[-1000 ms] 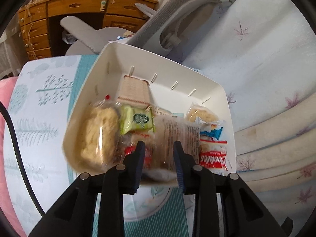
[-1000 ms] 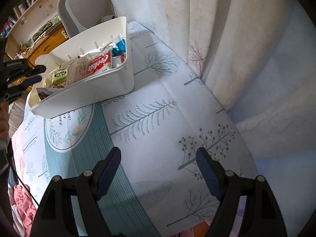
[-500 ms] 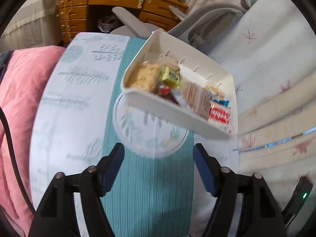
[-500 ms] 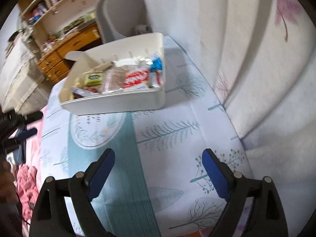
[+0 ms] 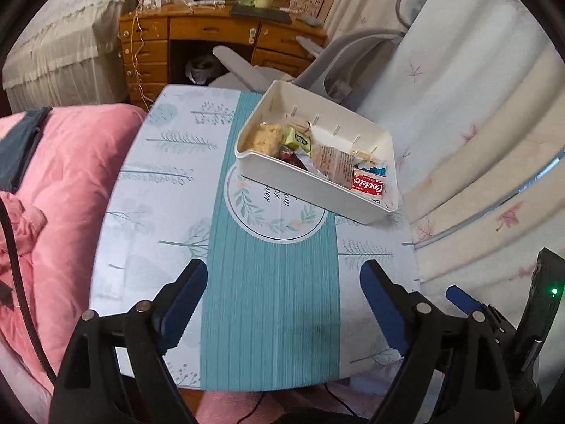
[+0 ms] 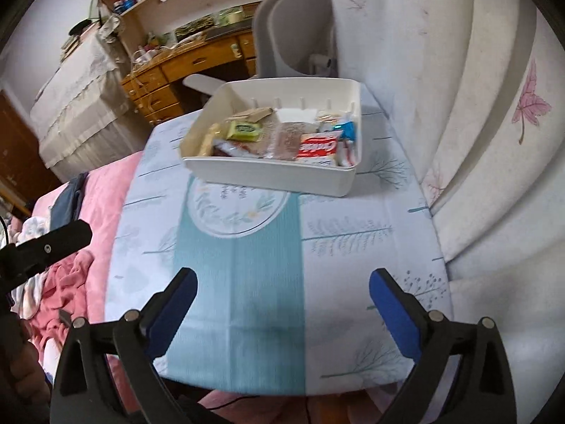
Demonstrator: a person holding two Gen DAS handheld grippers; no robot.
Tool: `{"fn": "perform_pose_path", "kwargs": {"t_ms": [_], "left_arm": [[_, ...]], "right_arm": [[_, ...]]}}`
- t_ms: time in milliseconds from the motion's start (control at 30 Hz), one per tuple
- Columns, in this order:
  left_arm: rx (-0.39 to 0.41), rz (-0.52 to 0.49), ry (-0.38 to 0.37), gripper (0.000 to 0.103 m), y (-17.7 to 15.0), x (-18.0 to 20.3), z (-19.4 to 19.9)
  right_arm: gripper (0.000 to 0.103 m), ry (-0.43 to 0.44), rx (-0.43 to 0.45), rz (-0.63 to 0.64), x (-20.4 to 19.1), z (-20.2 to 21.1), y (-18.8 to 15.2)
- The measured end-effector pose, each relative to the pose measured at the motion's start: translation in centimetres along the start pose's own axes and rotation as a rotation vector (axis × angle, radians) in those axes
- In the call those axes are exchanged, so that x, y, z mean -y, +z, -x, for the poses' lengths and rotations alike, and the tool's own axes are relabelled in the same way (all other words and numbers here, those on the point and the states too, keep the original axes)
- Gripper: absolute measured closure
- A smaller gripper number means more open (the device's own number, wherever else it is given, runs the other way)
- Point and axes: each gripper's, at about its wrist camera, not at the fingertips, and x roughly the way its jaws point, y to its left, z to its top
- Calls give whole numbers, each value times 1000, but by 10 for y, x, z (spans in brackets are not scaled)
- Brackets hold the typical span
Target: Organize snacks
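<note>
We have let go and pulled back: left gripper (image 5: 282, 293) and right gripper (image 6: 282, 293) spread, empty; snacks (image 5: 317, 155) sit in bin (image 5: 310, 185) — task looks done.

We read only one word with confidence: "Cookies", in white script on the red packet (image 5: 367, 186) that lies at the right end of the white bin (image 5: 310, 185), against its near wall. In the right wrist view the same red packet (image 6: 317, 146) shows white lettering too blurred for us to make out. The pale paper-like packet (image 5: 333, 164) just left of it carries lines of small dark print that we cannot read. On the tablecloth, inside the round wreath emblem (image 5: 279, 208) partly under the bin, we see a few lines of dark cursive words, upside down and not legible to us.
</note>
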Motion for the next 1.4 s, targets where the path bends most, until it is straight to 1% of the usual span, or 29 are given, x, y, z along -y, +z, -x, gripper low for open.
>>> {"fn": "perform_pose_path", "kwargs": {"t_ms": [67,167,300,367,433,500,533,567,633,700,800,967,1067,1233,1400], "left_arm": [[12,-14,26,15,-3,2,11],[13,-4,52,15,-9,7,25],[42,-30,53,15,-20,23,41],[55,-56,57,15,-27,33,49],[45,-65,62,13,-32,40,55],[34,-62,34,10,-36,45,62],[44,-67,34,9,-38,48,65],[55,-74,44,8,-39,50,69],[76,-81,65,1,-42,54,74],[77,-79,74,1,-46,57,75],[72,-80,97,1,-51,58,73],[124,-91,145,1,-57,58,80],[122,-87,166,1,-60,55,79],[129,-84,190,1,-63,52,80],[129,-90,193,1,-63,52,79]], "right_arm": [[4,25,-3,3,-3,9,-4],[4,59,-6,17,-7,27,-13],[4,82,13,-8,0,57,-25],[3,77,14,-13,3,70,-31],[3,67,0,-21,6,80,-38],[3,58,-11,-38,10,86,-43],[2,56,-19,-55,13,89,-46],[2,55,-22,-65,14,91,-48],[0,47,-13,-75,17,97,-51],[0,25,12,-80,18,103,-54],[0,10,42,-83,18,109,-56],[0,-3,53,-53,10,110,-57],[0,-1,65,-32,3,111,-59],[0,0,82,3,-6,112,-60],[0,-1,81,7,-8,111,-60]]}}
